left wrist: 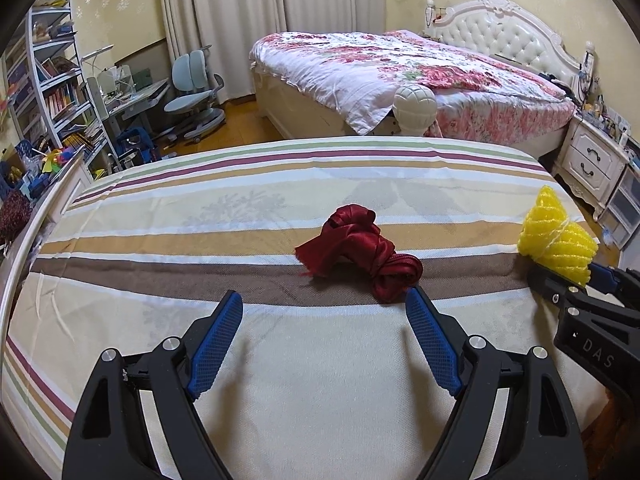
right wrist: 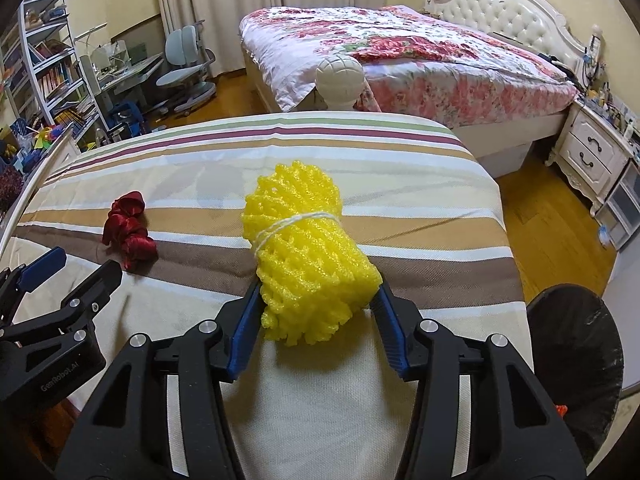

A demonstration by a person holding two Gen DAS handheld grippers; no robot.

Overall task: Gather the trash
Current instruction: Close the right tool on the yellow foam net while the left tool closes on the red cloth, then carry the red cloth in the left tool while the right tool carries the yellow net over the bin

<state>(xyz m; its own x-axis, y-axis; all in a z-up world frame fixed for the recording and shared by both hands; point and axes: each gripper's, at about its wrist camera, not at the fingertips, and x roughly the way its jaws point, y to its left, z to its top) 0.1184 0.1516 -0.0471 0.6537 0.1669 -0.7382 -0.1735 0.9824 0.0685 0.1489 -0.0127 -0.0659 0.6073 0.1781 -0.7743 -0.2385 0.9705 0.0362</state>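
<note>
A crumpled dark red ribbon [left wrist: 360, 250] lies on the striped cloth of the table [left wrist: 248, 380], just beyond my left gripper [left wrist: 326, 308], which stands open and empty with its right fingertip near the ribbon's end. My right gripper [right wrist: 316, 296] is shut on a yellow foam net roll [right wrist: 304, 248] tied with white string and holds it above the cloth. In the left wrist view that roll [left wrist: 556, 236] and the right gripper [left wrist: 560, 276] show at the right edge. From the right wrist view the ribbon [right wrist: 128, 232] and the left gripper [right wrist: 74, 266] appear at the left.
A black-lined trash bin [right wrist: 576, 352] stands on the wooden floor beside the table's right edge. Beyond the table are a bed with a floral quilt [left wrist: 400, 72], a white bedpost knob [left wrist: 414, 108], a nightstand [left wrist: 592, 160], a desk chair [left wrist: 196, 92] and cluttered shelves [left wrist: 52, 80].
</note>
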